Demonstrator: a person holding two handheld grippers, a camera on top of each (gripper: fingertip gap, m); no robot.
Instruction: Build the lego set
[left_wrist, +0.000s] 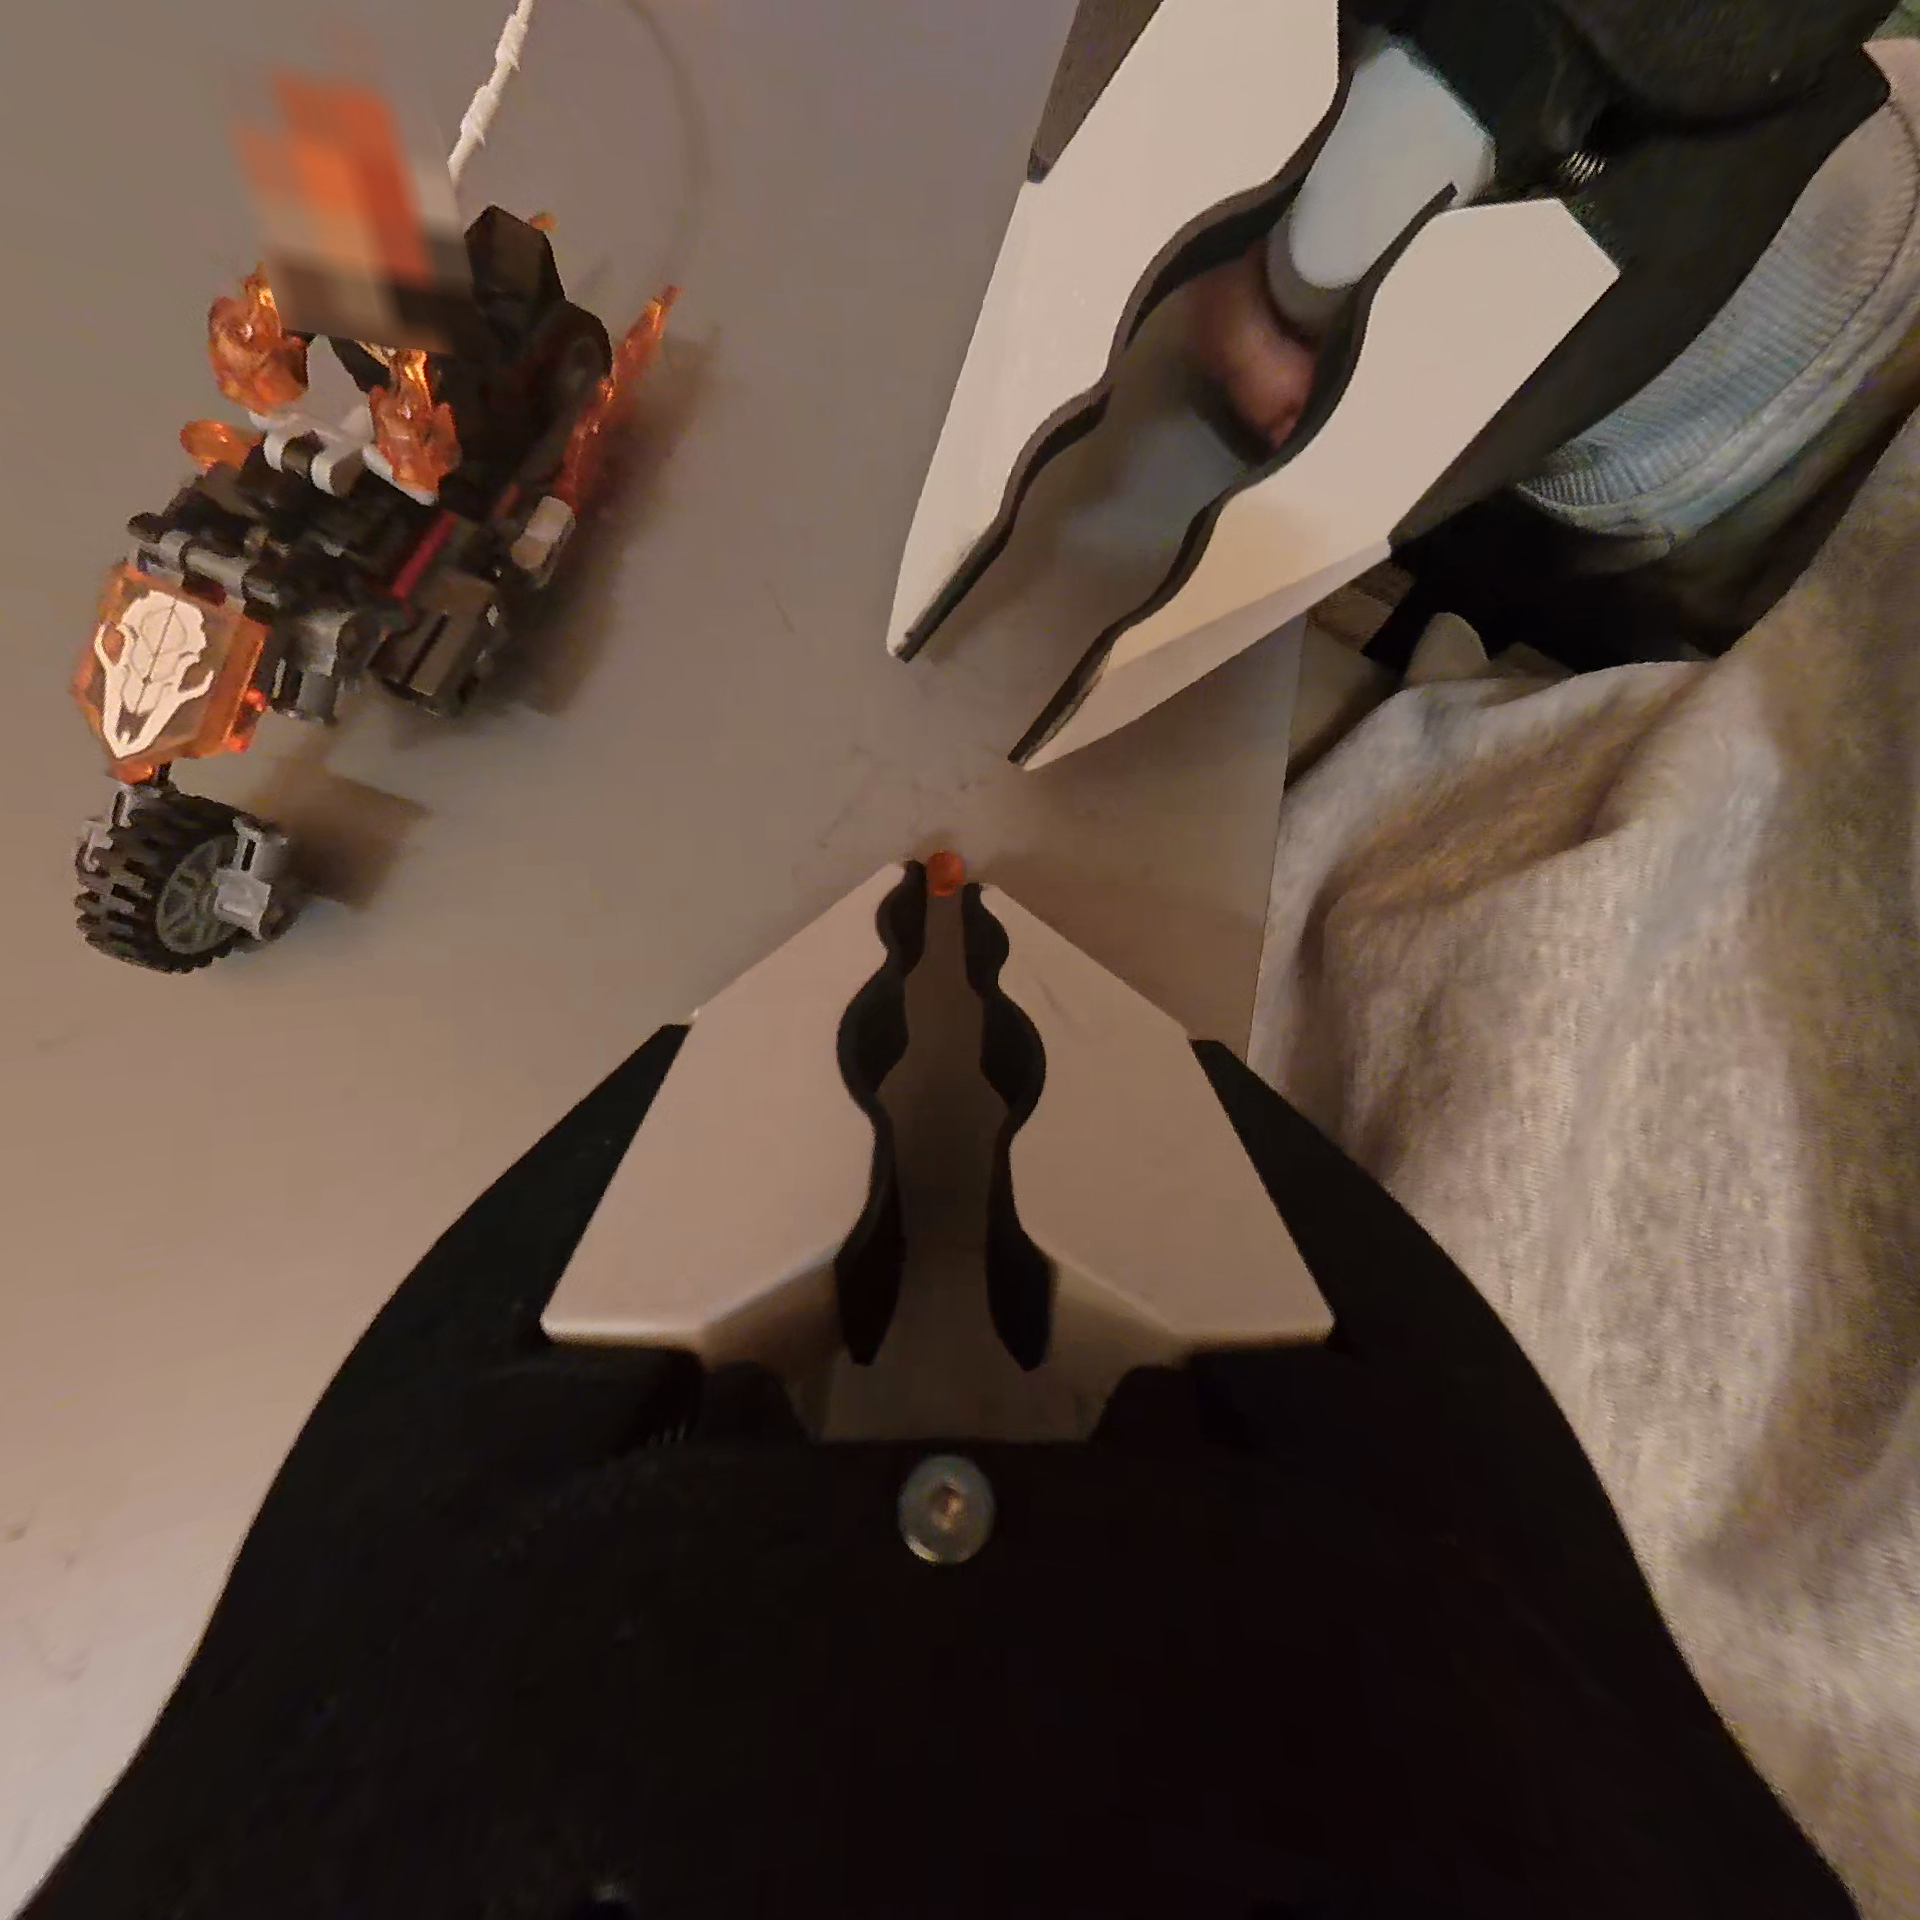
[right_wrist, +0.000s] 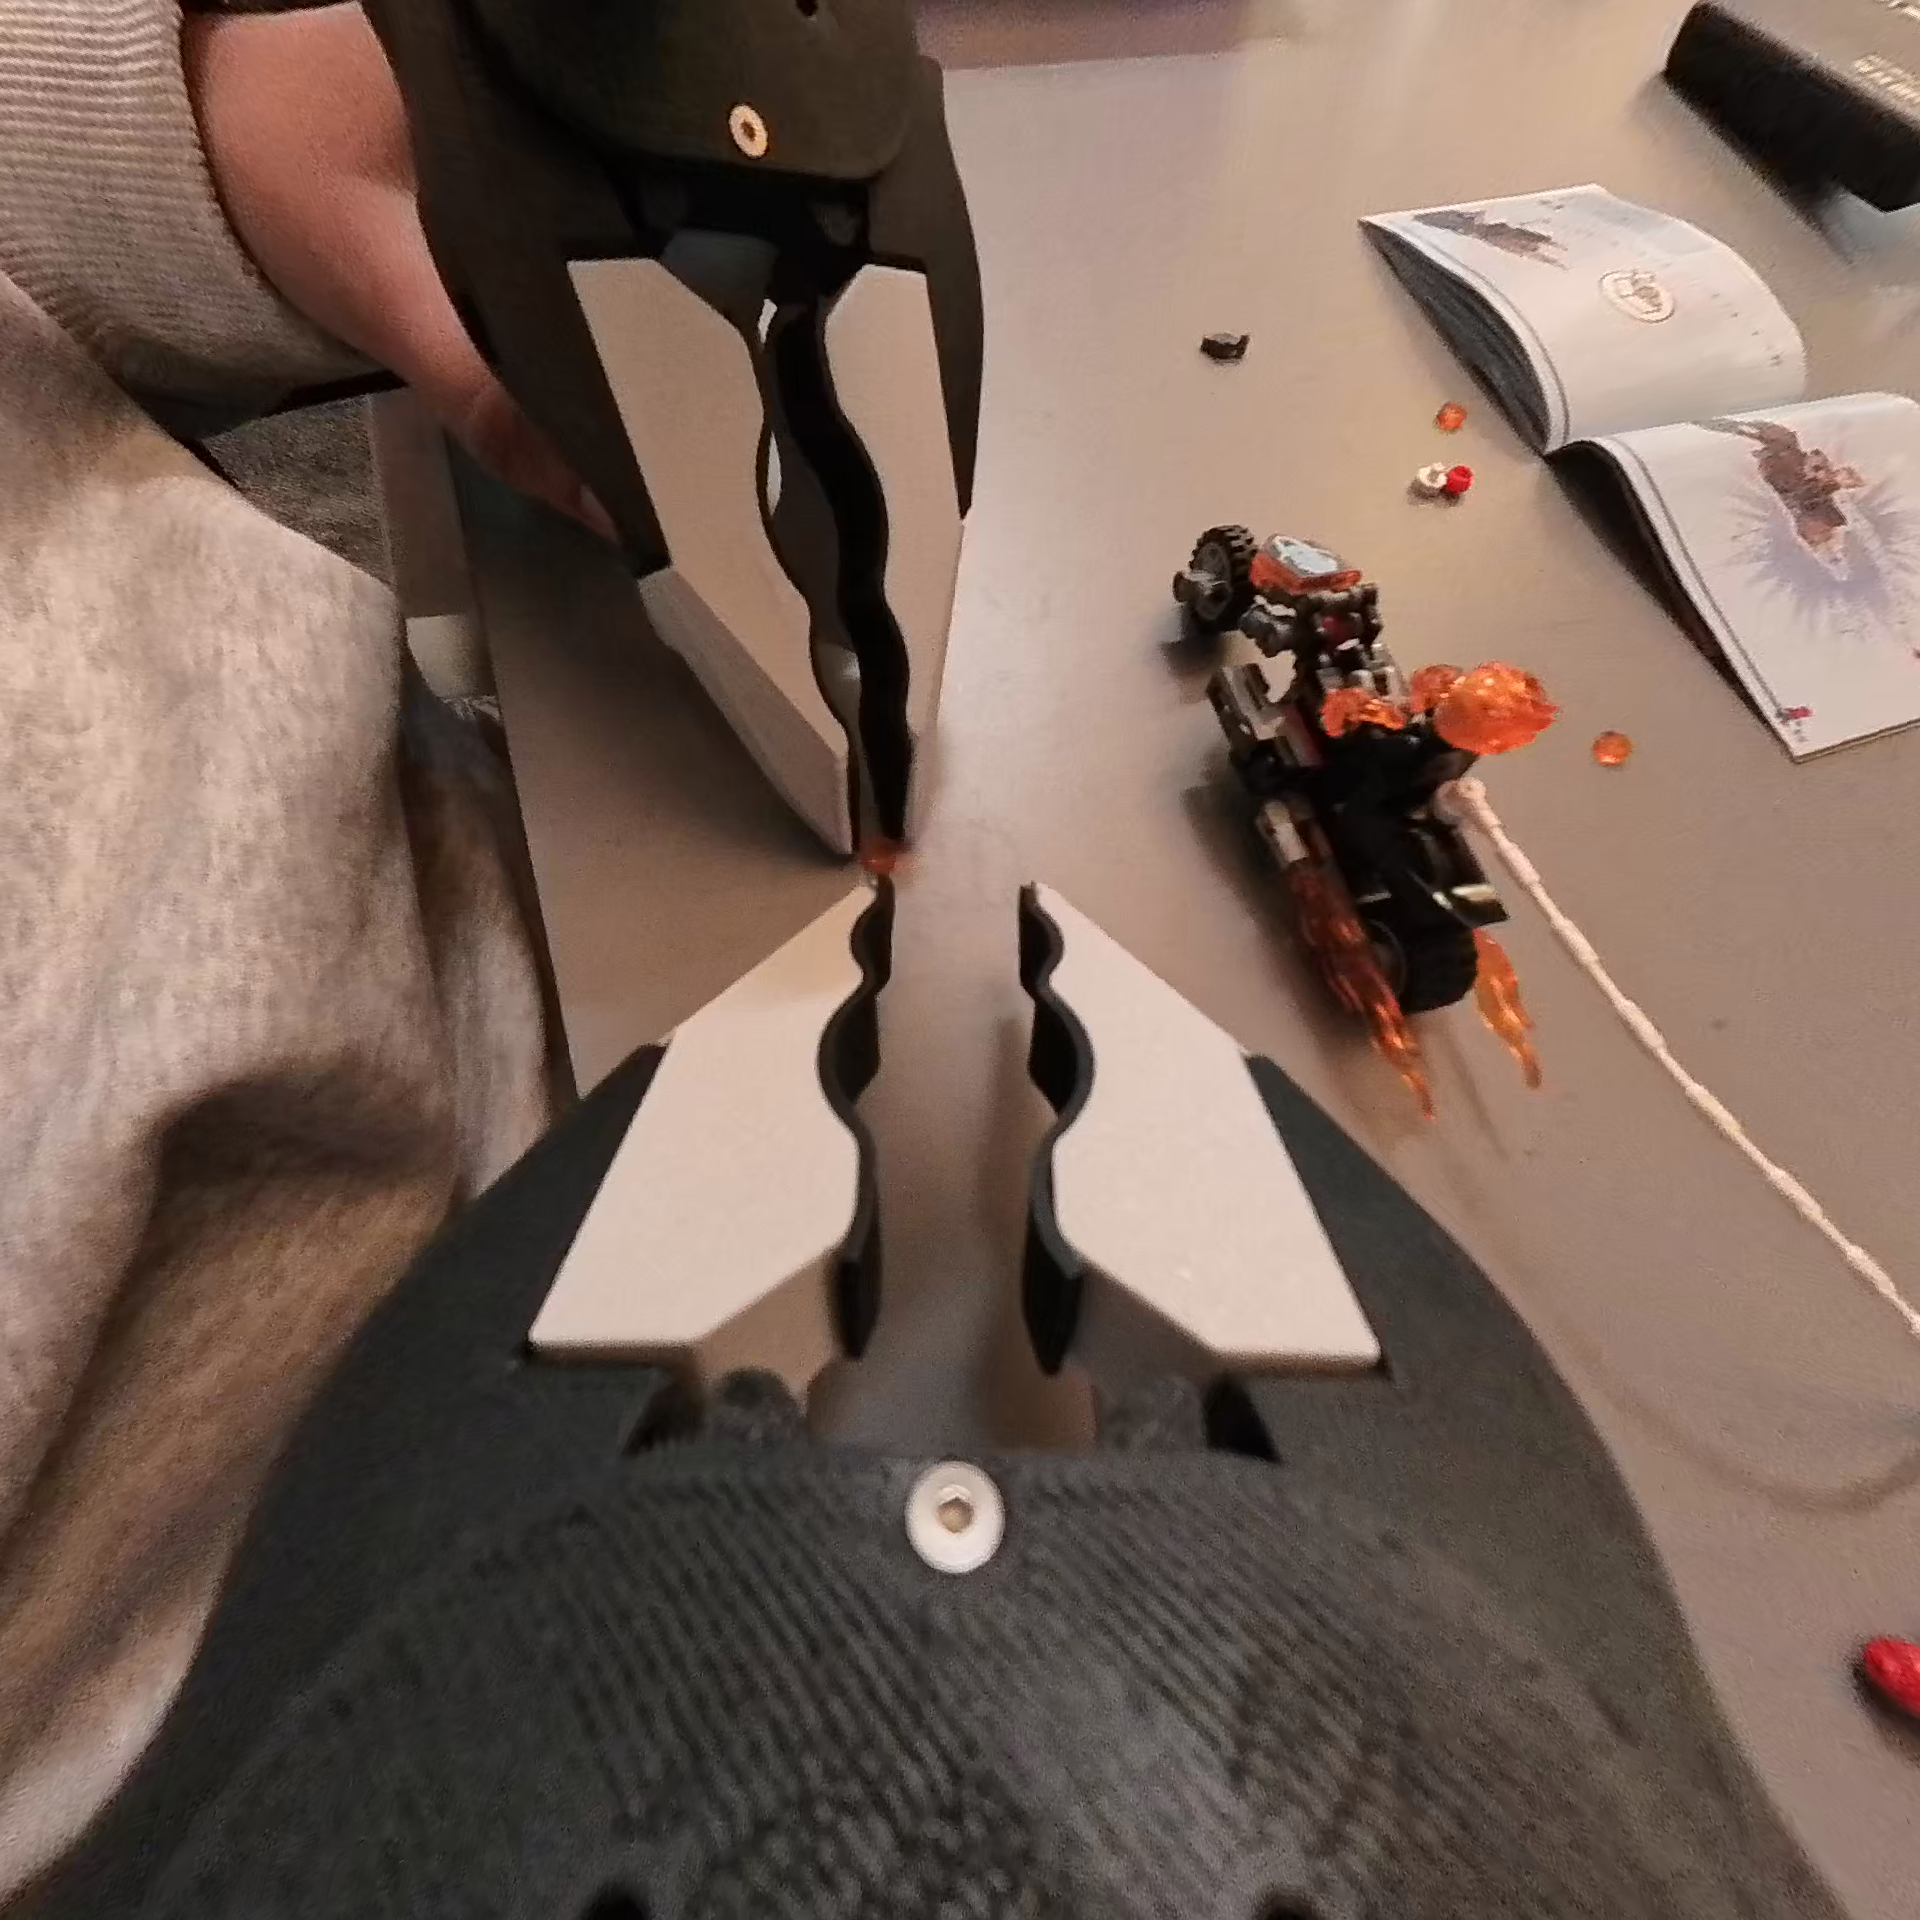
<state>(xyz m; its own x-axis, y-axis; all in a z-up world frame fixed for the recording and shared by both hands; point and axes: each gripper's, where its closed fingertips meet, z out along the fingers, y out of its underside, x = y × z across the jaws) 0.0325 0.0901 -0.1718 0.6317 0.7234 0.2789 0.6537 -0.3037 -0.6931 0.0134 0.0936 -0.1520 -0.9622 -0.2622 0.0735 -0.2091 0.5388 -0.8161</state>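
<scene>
My left gripper (left_wrist: 940, 896) is shut on a tiny clear orange round stud (left_wrist: 941, 871) at its fingertips, low over the grey table. In the right wrist view the left gripper (right_wrist: 881, 831) points down with the stud (right_wrist: 883, 850) at its tip. My right gripper (right_wrist: 951, 896) is open and empty, its left fingertip just short of the stud; it also shows in the left wrist view (left_wrist: 961, 707). The black and orange lego motorcycle (left_wrist: 343, 551) with flame pieces lies on the table to the side, also seen in the right wrist view (right_wrist: 1351, 779).
An open instruction booklet (right_wrist: 1662, 416) lies at the far right. Loose bits lie near it: a black piece (right_wrist: 1224, 345), orange studs (right_wrist: 1449, 416) (right_wrist: 1610, 746), a white and red pair (right_wrist: 1444, 478), a red piece (right_wrist: 1891, 1683). A white string (right_wrist: 1662, 1060) trails from the bike. The table edge (left_wrist: 1278, 831) borders grey fabric (left_wrist: 1558, 1039). Between my right fingertips and the red piece (right_wrist: 1891, 1683) there is roughly 20 cm.
</scene>
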